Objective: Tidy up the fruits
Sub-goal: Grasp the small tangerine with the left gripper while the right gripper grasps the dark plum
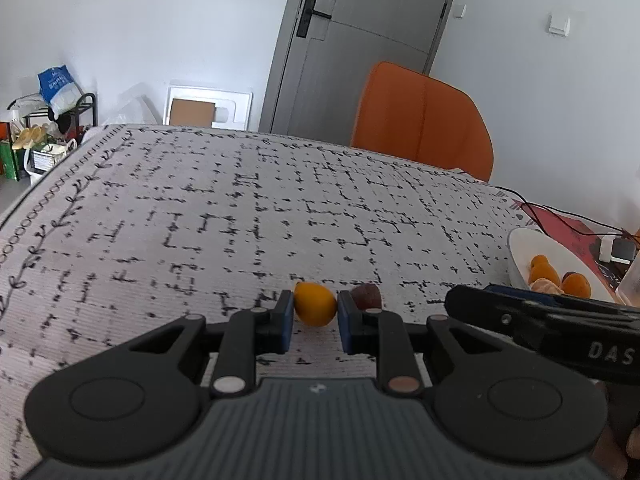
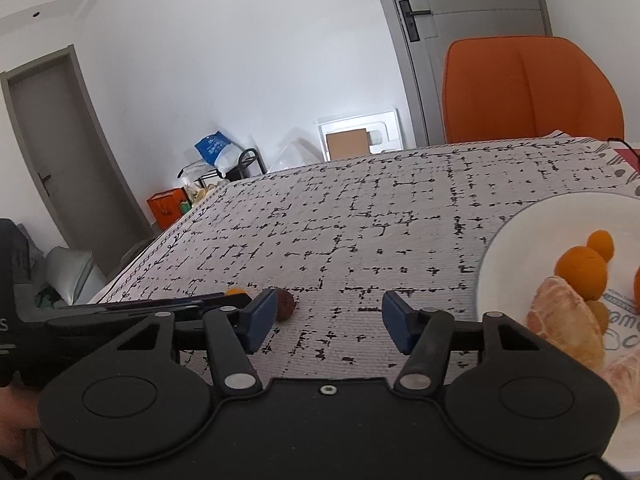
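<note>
Left gripper (image 1: 314, 314) fingers clamp a small orange fruit (image 1: 315, 303) on the table (image 1: 240, 208); right gripper (image 2: 329, 316) fingers stand apart, beside a brown fruit (image 2: 285, 304).

My tabletop (image 1: 248, 208) is covered by a white cloth with a broken black grid print. Beyond its far edge stands an orange chair (image 2: 532, 92), and behind that a grey door (image 1: 360, 40) with a black handle. The walls are plain white. A black rack (image 1: 60, 120) of clutter sits in the corner, with a second grey door (image 2: 52, 152) nearby.
</note>
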Tool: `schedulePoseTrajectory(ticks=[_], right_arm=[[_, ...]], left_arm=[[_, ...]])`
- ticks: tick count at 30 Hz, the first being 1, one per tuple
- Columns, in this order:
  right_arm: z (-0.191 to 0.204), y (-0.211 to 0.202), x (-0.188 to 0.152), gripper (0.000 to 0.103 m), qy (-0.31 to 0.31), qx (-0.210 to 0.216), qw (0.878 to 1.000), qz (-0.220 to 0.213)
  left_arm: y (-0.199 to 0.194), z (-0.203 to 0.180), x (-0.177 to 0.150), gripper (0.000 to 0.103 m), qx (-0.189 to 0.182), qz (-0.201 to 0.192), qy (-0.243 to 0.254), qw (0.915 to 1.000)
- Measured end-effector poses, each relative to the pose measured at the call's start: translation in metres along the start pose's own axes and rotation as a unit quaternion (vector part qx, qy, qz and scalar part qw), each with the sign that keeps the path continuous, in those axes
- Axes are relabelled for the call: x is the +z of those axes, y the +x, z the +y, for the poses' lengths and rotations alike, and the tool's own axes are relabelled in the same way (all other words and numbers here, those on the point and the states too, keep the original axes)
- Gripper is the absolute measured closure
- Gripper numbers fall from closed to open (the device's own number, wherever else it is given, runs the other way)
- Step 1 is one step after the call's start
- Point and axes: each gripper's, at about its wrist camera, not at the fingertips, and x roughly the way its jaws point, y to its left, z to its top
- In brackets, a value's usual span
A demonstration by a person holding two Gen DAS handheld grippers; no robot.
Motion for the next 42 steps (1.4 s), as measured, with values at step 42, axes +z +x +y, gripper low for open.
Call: schedulePoseTrajectory(ticks=[42], right_arm=[[0.028,0.019,-0.003,0.081,-0.007,0.002,1.0,0.015]], left_arm=[[-0.041,0.031,0.003,0.081,0.02,-0.031,-0.018,0.9991]])
